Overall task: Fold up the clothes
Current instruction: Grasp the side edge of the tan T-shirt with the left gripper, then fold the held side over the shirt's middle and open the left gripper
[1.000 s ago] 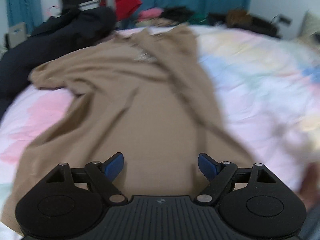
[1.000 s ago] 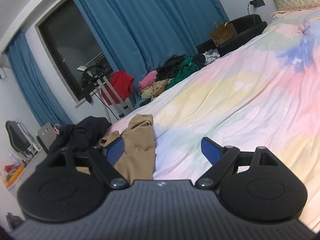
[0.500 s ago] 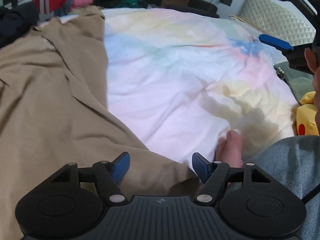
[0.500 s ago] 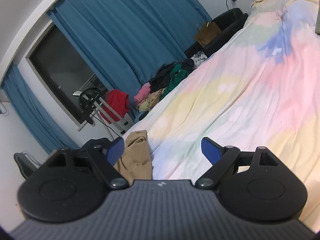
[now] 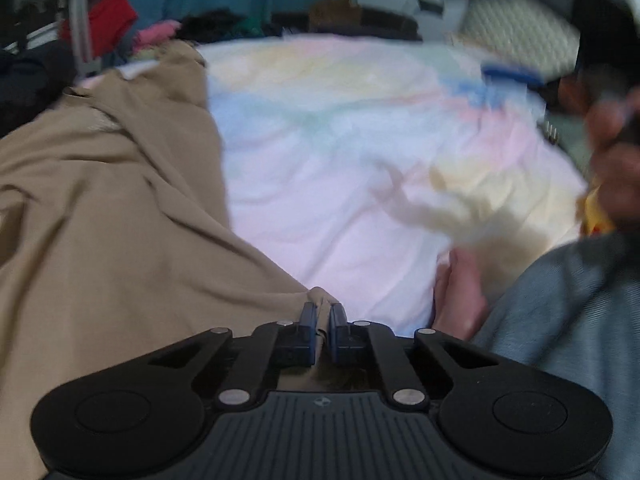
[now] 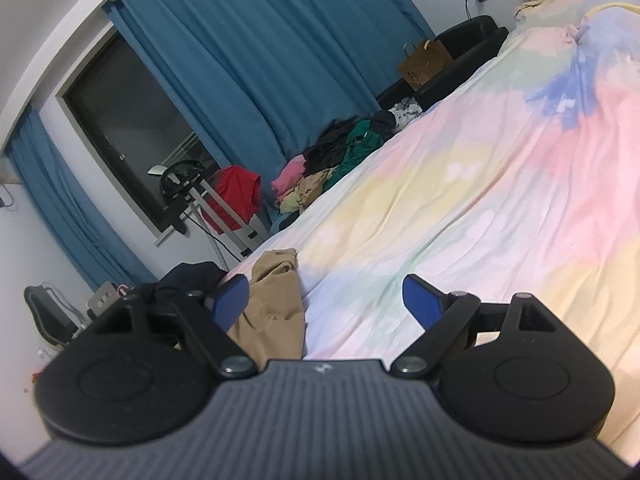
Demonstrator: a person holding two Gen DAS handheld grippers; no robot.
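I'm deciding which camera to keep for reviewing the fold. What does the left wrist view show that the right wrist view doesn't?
Only the left wrist view: the left gripper, its jaws just closed on a corner of the tan garment, plus a bare foot and a denim-clad leg.
Only the right wrist view: the right gripper with jaws open and empty, and the dark window.
Both: the garment, the pastel bedsheet, blue curtains, and the clothes pile.

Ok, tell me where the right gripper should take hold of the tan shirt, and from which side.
Take the tan shirt at its free edge along the pastel bedsheet, coming in low from the bare-sheet side. That edge lies exposed. The left gripper has just closed on the near corner, so a hold farther up should let both lift together. The right gripper is open.
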